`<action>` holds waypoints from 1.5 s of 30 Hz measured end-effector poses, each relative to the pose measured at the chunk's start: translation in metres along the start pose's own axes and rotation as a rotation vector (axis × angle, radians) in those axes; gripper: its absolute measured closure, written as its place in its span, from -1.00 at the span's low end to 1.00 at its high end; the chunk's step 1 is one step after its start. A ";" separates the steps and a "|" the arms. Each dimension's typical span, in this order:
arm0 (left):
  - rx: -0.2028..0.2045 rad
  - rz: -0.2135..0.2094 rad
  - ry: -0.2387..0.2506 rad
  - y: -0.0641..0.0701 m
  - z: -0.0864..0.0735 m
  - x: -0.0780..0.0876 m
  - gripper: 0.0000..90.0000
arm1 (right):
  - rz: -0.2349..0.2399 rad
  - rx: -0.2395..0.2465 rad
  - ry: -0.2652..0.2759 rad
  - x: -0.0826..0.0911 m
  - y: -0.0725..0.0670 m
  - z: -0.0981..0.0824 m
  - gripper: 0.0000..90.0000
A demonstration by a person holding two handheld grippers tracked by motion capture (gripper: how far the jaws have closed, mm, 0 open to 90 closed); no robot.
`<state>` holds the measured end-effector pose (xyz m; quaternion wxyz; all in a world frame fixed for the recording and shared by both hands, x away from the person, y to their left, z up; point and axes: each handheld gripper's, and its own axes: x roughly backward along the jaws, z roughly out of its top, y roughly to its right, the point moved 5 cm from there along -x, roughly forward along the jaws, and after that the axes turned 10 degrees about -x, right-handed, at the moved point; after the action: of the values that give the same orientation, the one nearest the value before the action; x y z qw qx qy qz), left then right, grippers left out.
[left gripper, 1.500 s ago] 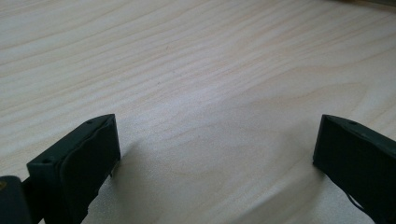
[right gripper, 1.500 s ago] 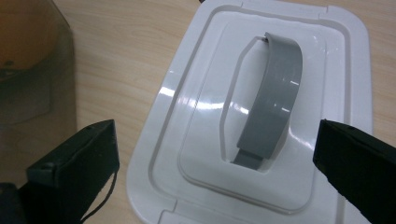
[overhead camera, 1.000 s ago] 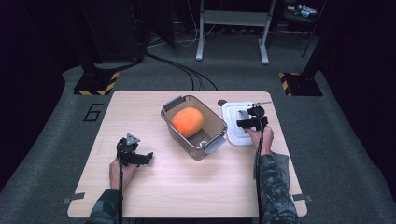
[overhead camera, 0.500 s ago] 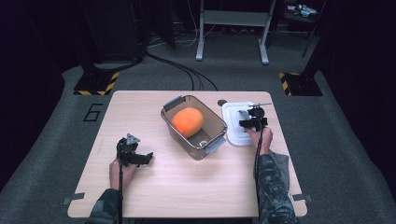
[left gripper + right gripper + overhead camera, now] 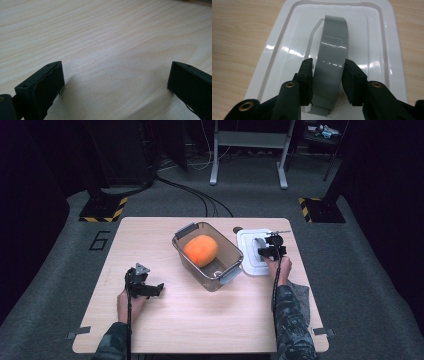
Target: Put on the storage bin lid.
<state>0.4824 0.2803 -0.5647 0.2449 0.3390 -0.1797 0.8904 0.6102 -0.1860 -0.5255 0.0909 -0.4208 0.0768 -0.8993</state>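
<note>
A white lid (image 5: 248,262) lies flat on the table right of a clear container (image 5: 186,255). The container holds a round orange thing (image 5: 200,250). My right gripper (image 5: 265,251) reaches over the lid. In the right gripper view its jaws have just been closing, and the pads (image 5: 308,75) now press both sides of the lid's upright grey handle (image 5: 333,50), which arches over the white lid (image 5: 377,50). My left gripper (image 5: 155,289) rests low at the table's front left. It (image 5: 115,82) stands open over bare wood.
The wooden table (image 5: 200,320) has free room in front of the container and along its left side. A small dark thing (image 5: 237,229) lies just behind the lid. Beyond the far edge are cables and stand legs on the grey floor.
</note>
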 end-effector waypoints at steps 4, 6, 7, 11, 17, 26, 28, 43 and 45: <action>0.000 0.000 0.001 0.000 0.000 0.000 -0.99 | 0.004 -0.004 0.003 0.001 0.002 0.000 0.47; 0.000 -0.003 -0.003 0.000 0.000 0.000 -0.99 | 0.009 0.001 -0.001 0.003 0.001 0.000 0.48; -0.001 -0.003 -0.003 0.000 0.000 0.000 -0.99 | 0.008 0.009 0.006 0.004 0.002 0.001 0.48; -0.001 -0.003 -0.003 0.000 0.000 0.000 -0.99 | 0.012 0.020 0.020 0.009 0.002 0.003 0.48; 0.001 0.001 0.002 0.000 0.000 0.000 -0.99 | 0.030 0.003 0.037 0.017 0.001 0.005 0.48; 0.003 0.004 0.005 0.000 0.000 0.000 -0.99 | 0.045 0.033 0.052 0.033 -0.002 0.014 0.48; 0.003 0.004 0.005 0.000 0.000 0.000 -0.99 | 0.046 0.047 0.059 0.037 -0.003 0.017 0.48; 0.000 -0.001 -0.003 0.000 0.000 0.000 -0.99 | 0.065 0.088 0.079 0.062 -0.015 0.034 0.48; 0.003 0.005 0.005 0.000 0.000 0.000 -0.99 | 0.068 0.085 0.074 0.065 -0.017 0.037 0.48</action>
<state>0.4827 0.2802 -0.5650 0.2425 0.3368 -0.1785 0.8921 0.5964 -0.1870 -0.4500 0.1364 -0.3801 0.0559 -0.9131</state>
